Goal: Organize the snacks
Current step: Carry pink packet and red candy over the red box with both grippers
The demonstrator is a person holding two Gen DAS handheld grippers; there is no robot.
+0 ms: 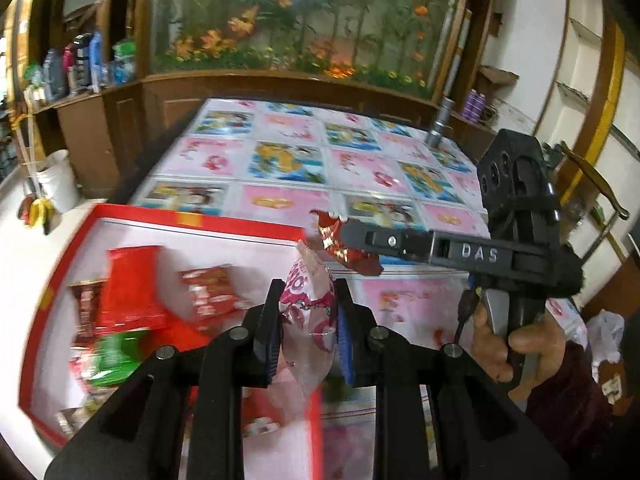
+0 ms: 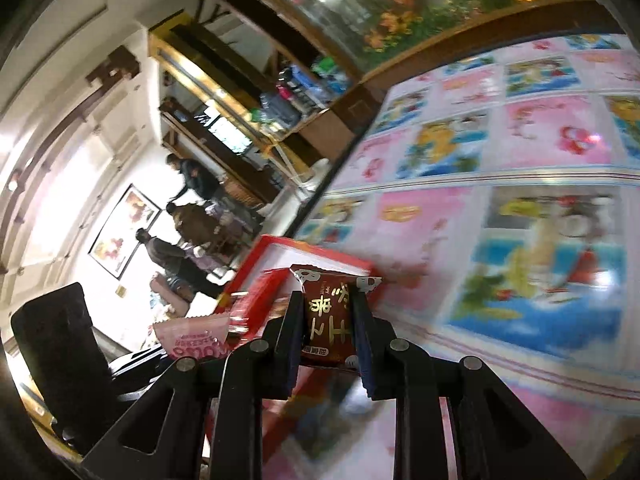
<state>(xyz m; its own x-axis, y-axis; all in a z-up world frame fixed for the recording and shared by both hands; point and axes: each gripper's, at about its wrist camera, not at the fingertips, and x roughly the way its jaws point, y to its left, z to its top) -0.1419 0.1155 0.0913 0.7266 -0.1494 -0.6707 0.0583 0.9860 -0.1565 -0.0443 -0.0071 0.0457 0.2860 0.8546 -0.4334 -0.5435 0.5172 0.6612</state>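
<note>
Nearest the red box (image 1: 120, 216), the left gripper (image 1: 306, 312) has its jaws pinching a pink-and-white snack packet (image 1: 308, 300) held upright over the box's near right edge. Beyond it, the right gripper (image 2: 328, 320) has its jaws pinching a dark red snack packet (image 2: 328, 316) just above the box's far right corner. Blurred red and green packets (image 1: 132, 292) lie inside the box, which rests on the cartoon-patterned desk (image 1: 360, 168).

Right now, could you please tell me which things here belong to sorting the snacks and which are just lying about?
For the job: pink snack packet in the left tongs; dark red snack packet in the right tongs; red box with snacks inside.

Lying about: metal tube, white bucket, purple bottle.
</note>
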